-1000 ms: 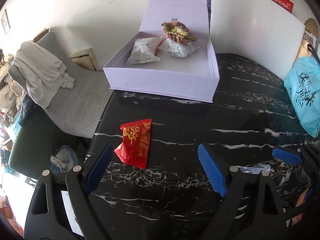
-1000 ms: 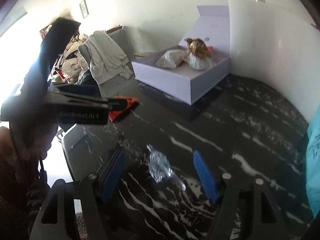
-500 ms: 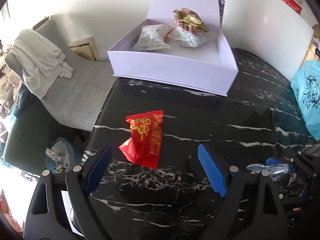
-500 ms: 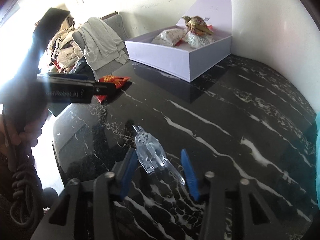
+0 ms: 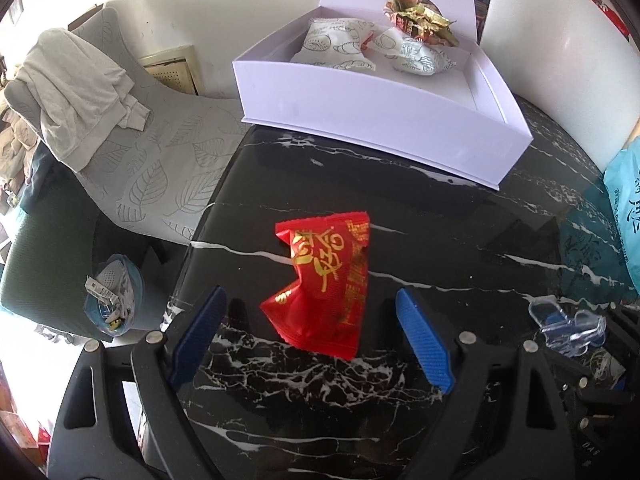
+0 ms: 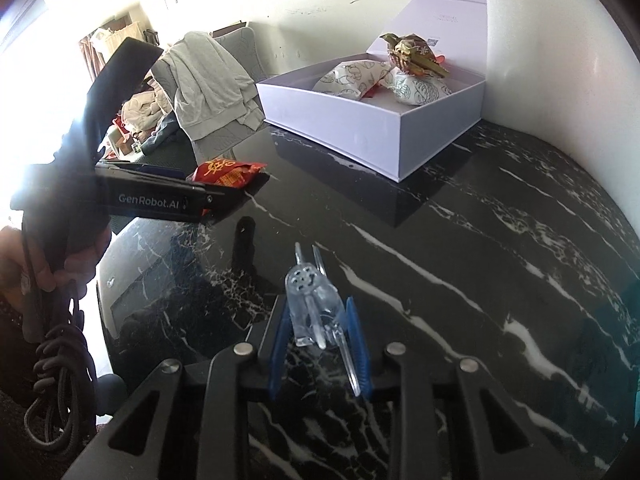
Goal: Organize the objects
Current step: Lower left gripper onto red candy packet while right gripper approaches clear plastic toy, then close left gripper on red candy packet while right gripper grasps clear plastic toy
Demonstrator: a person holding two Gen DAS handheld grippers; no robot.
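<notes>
Several wrapped snacks already lie in the white box, well beyond both jaws. The right gripper pinches a clear plastic piece. The left gripper gapes around the red packet, not yet gripped.

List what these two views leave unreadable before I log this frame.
- Red item in the box: left view, white packets cover all but a sliver.
- Left gripper: right view, side-on, jaw gap hidden.
- Red packet: right view, partly behind that gripper.
- Clear plastic piece: what it is, transparent and glare-washed.
- Teal bag: left view, cut by the edge.
</notes>
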